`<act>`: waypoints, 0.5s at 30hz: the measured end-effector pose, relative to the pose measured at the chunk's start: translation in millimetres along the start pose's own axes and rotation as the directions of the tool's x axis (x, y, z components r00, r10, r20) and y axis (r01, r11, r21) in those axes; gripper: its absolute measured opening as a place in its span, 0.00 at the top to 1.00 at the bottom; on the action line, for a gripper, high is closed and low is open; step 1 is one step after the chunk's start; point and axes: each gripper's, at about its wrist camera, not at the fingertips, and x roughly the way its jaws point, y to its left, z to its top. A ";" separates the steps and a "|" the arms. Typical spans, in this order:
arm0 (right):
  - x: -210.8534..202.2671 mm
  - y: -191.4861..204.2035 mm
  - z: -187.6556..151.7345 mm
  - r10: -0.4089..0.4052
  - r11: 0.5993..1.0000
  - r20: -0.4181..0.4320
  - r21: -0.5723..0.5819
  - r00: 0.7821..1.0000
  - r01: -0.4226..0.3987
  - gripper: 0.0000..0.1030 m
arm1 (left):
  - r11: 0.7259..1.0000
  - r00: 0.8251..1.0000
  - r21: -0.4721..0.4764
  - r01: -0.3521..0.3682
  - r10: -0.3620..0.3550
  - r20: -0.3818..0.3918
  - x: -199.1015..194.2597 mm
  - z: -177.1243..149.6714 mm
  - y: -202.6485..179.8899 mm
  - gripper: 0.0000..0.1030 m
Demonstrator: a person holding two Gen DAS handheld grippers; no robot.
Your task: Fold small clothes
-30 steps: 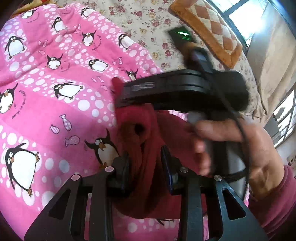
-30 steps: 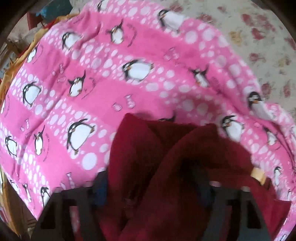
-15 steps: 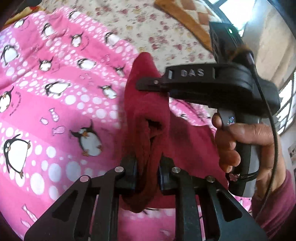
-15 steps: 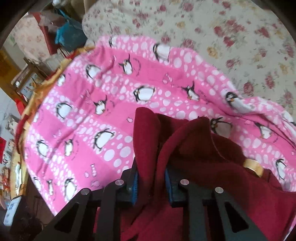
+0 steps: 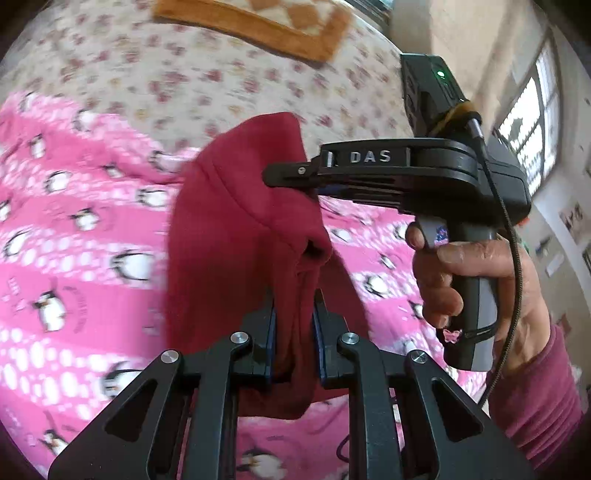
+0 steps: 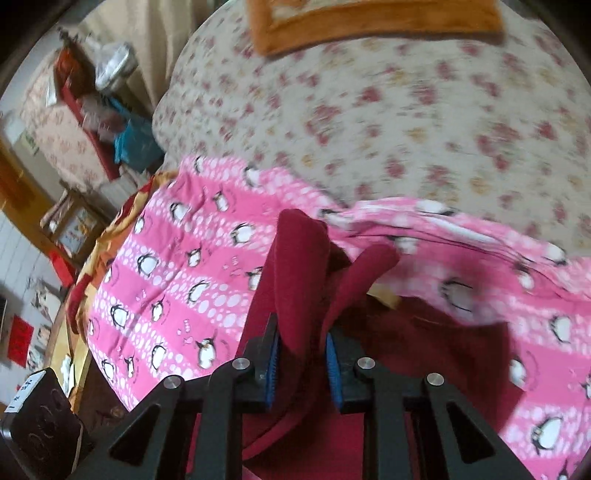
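Note:
A small dark red garment (image 5: 236, 236) hangs lifted above a pink penguin blanket (image 5: 74, 266). My left gripper (image 5: 293, 325) is shut on a bunched edge of it. My right gripper (image 5: 291, 177) shows in the left wrist view, gripping the garment's upper edge, held by a hand (image 5: 480, 280). In the right wrist view my right gripper (image 6: 301, 350) is shut on the red garment (image 6: 291, 266), which drapes down over the blanket (image 6: 177, 280).
A floral bedspread (image 6: 406, 110) lies beyond the pink blanket, with an orange-bordered cushion (image 6: 369, 22) at the far side. Furniture and clutter (image 6: 92, 103) stand left of the bed. A window (image 5: 535, 122) is at the right.
Both grippers have lifted the red garment higher off the blanket and tilted up, so more of the floral bedspread and the room shows.

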 end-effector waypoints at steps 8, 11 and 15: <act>-26.7 -97.4 -37.9 -0.053 0.985 0.013 0.167 0.999 0.050 0.87 | 0.996 0.991 0.081 0.033 -0.022 -0.132 73.2 -13.8 -54.1 0.94; -18.5 -124.7 -54.3 -0.071 0.972 -0.012 0.224 0.997 0.072 0.87 | 0.997 0.985 0.079 0.006 0.007 -0.170 101.0 -21.0 -55.1 0.94; -15.6 -146.2 -72.8 -0.020 0.947 0.009 0.321 1.000 0.016 0.87 | 0.999 0.979 0.043 0.027 -0.018 -0.202 113.1 -26.5 -49.3 0.94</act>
